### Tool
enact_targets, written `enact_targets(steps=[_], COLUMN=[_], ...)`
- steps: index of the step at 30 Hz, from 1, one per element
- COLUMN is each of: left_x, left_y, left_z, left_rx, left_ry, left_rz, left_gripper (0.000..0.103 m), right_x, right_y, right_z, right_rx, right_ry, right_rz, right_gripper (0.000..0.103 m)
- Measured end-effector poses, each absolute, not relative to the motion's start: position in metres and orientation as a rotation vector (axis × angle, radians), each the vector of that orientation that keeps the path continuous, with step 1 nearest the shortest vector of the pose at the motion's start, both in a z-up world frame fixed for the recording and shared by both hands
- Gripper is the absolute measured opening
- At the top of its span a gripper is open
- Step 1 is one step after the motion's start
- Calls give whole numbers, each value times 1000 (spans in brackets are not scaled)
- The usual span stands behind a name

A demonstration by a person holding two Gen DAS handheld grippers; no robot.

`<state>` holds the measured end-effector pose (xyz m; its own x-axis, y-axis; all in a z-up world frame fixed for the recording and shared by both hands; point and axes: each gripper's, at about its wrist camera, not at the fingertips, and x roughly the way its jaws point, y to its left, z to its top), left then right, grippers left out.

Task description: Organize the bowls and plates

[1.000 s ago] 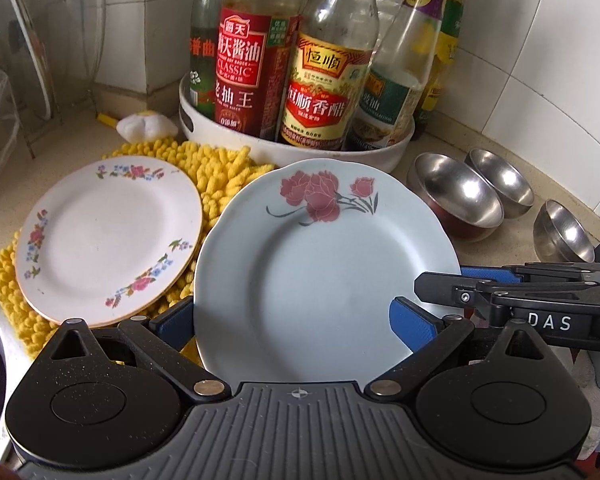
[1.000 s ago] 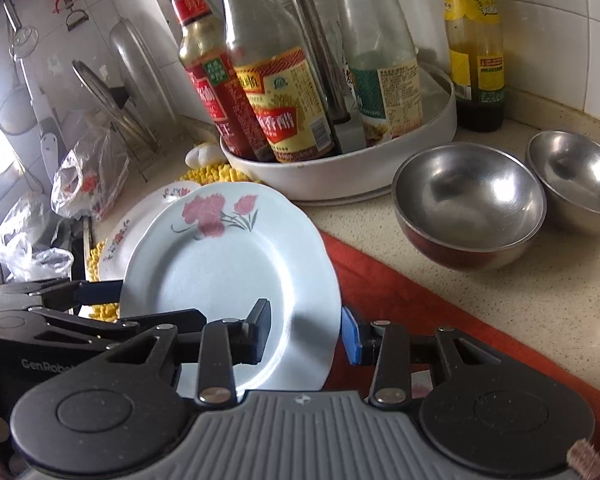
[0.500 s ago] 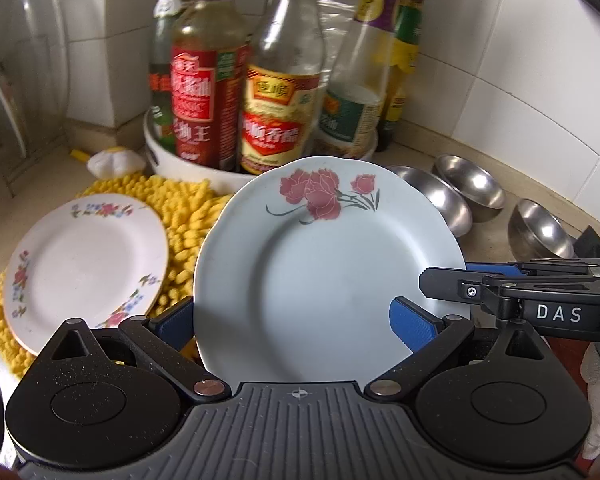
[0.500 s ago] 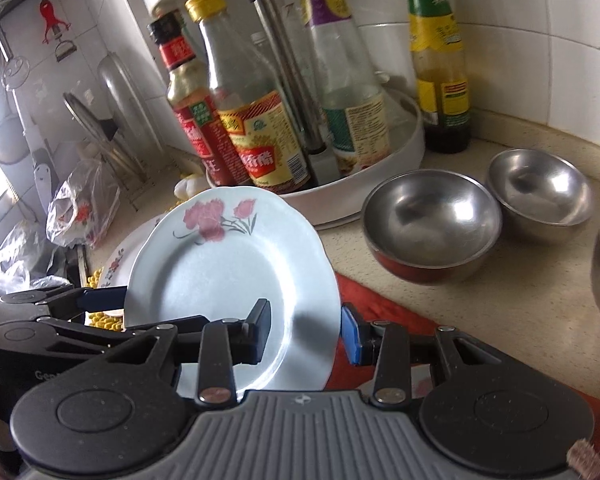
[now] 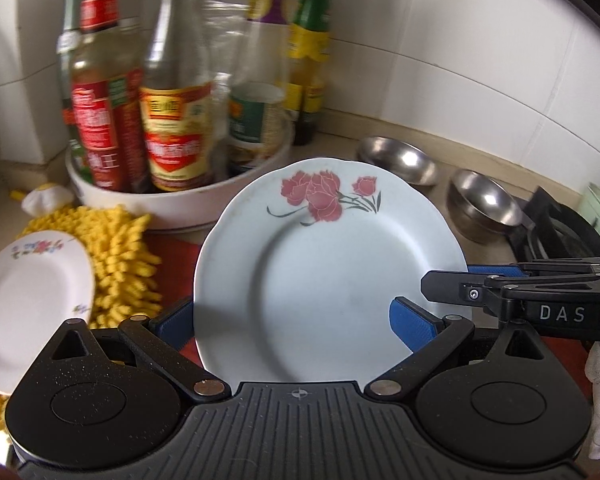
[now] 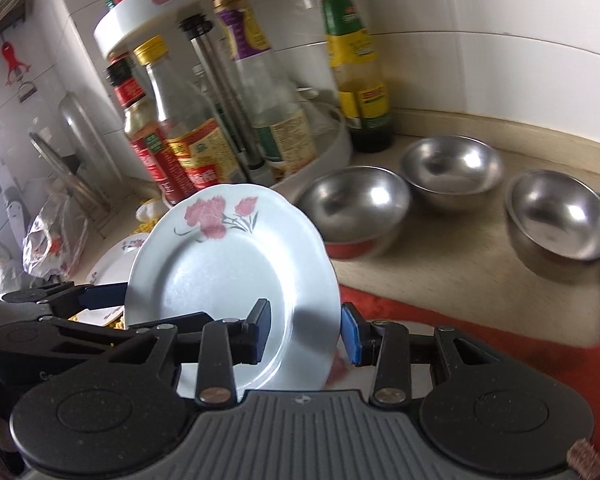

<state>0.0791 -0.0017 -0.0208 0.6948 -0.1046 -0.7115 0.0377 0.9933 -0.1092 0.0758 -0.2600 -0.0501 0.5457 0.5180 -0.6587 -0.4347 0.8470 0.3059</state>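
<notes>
**Left-wrist view: one plate in the air, rest of the sorting still to do**

Left-wrist cam, nearest first: left gripper (image 5: 296, 320) has its blue pads on either side of the rose plate (image 5: 328, 276), w/ the plate standing between them, near edge down by the gripper body. Pads look to touch the rim on both sides, so I'd call it pinching the plate. Right gripper (image 6: 305, 332) comes in from the plate's right side; in the right-wrist cam its jaws sit narrow, one pad on the face and one behind the rim, clamped on the same plate. So both tools share one plate, held tilted up off the counter (image 6: 460, 248) above a red mat (image 6: 440, 320).

Just left of that, the small floral plate (image 5: 32, 300) lies flat on a yellow chenille cloth (image 5: 120, 248). Not stacked w/ anything yet.

Farther back: white turntable tray (image 5: 188, 204) full of sauce bottles, blurred. To the right, three steel bowls (image 6: 356, 208) (image 6: 452, 170) (image 6: 560, 220) sit apart, side by side, none nested.

Progress, my read: early. One plate picked up, nowhere set yet. Left to do: pair the two plates, nest the bowls. Where the stack is meant to go, can't tell from here.
</notes>
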Motion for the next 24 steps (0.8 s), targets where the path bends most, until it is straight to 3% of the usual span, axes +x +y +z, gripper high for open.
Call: enact_targets(steps=[24], left_x=[83], left_y=[-83], left_z=[-37], left_rx=[11], left_ry=[851], left_rz=[-278], left_gripper=[100], right_x=[38], right_y=[-347], right_z=[-63], right_rx=[220], right_ry=[869], right_rz=[343], right_gripper=[36])
